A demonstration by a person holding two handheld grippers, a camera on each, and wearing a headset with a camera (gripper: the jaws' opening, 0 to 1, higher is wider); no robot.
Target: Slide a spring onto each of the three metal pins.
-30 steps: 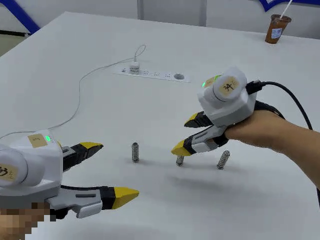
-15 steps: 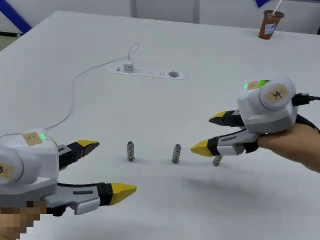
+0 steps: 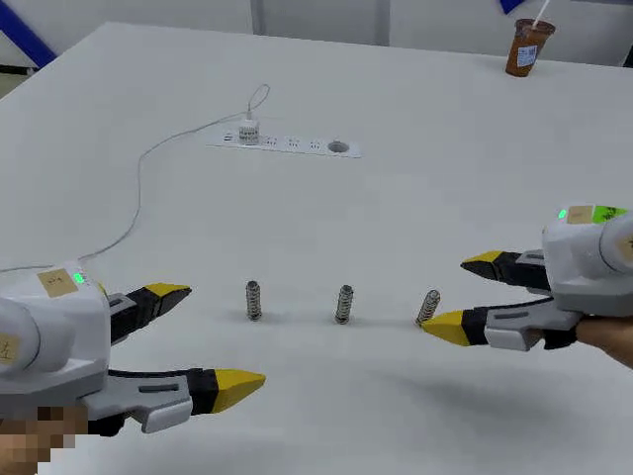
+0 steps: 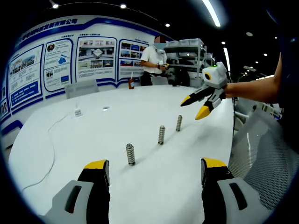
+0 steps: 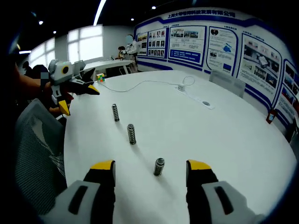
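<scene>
While the left gripper (image 3: pixel 220 334) and right gripper (image 3: pixel 447 295) are hovering, jaws gaping wide and empty, three coiled metal springs (image 3: pixel 344 304) are standing in a row on the smooth white surface (image 3: pixel 396 198) between them, the rightmost leaning.

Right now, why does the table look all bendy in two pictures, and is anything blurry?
Left gripper view and right gripper view: fisheye lenses bow the white table and the wall posters, more so toward the edges. Head view: lines stay straight, the springs look sharp with faint soft shadows, and the light is even with no glare.
</scene>
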